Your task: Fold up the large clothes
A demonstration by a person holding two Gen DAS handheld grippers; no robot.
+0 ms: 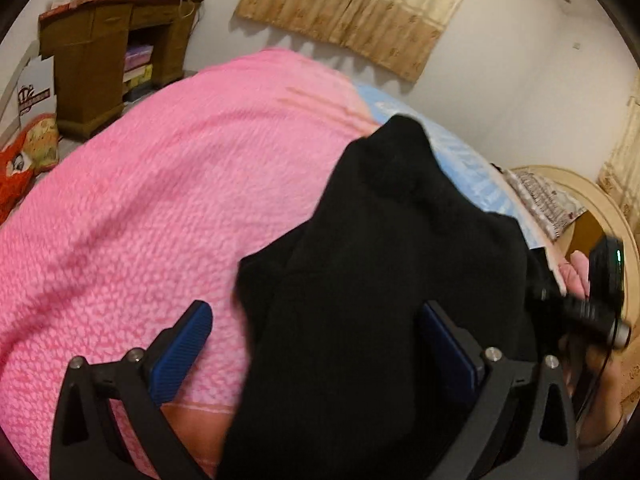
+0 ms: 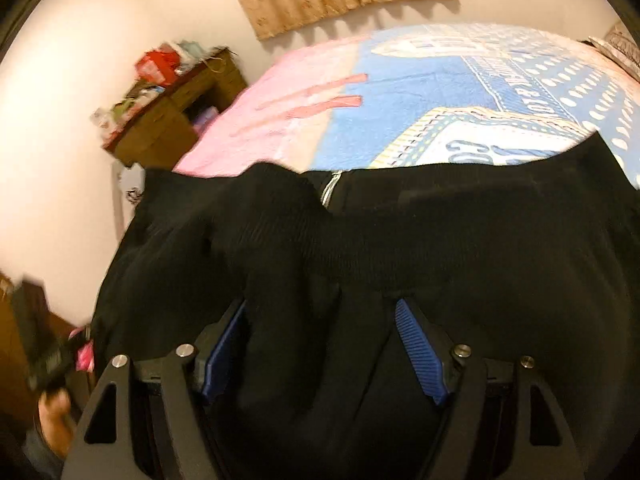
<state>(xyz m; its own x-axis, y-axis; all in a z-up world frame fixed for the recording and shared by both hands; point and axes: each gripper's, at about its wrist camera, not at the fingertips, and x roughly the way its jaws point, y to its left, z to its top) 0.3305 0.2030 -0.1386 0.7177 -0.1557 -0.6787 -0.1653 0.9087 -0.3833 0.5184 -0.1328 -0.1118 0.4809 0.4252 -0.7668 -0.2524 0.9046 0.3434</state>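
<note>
A large black garment [image 1: 380,260] lies bunched on the bed, over the pink blanket [image 1: 160,200]. My left gripper [image 1: 316,336] is open, its blue pads spread wide, with the garment's fabric lying between them and draped over the right pad. In the right wrist view the same black garment [image 2: 400,248], with a zipper showing at its top edge, fills the lower half. My right gripper [image 2: 320,344] is open with a fold of the black fabric between its blue pads. The right gripper also shows in the left wrist view [image 1: 592,308], held in a hand.
The bed has a pink blanket and a blue patterned blanket [image 2: 460,92]. A brown wooden desk [image 1: 108,56] piled with items stands beyond the bed's far left. A beige curtain [image 1: 360,12] hangs on the wall. A wooden headboard [image 1: 592,208] is at right.
</note>
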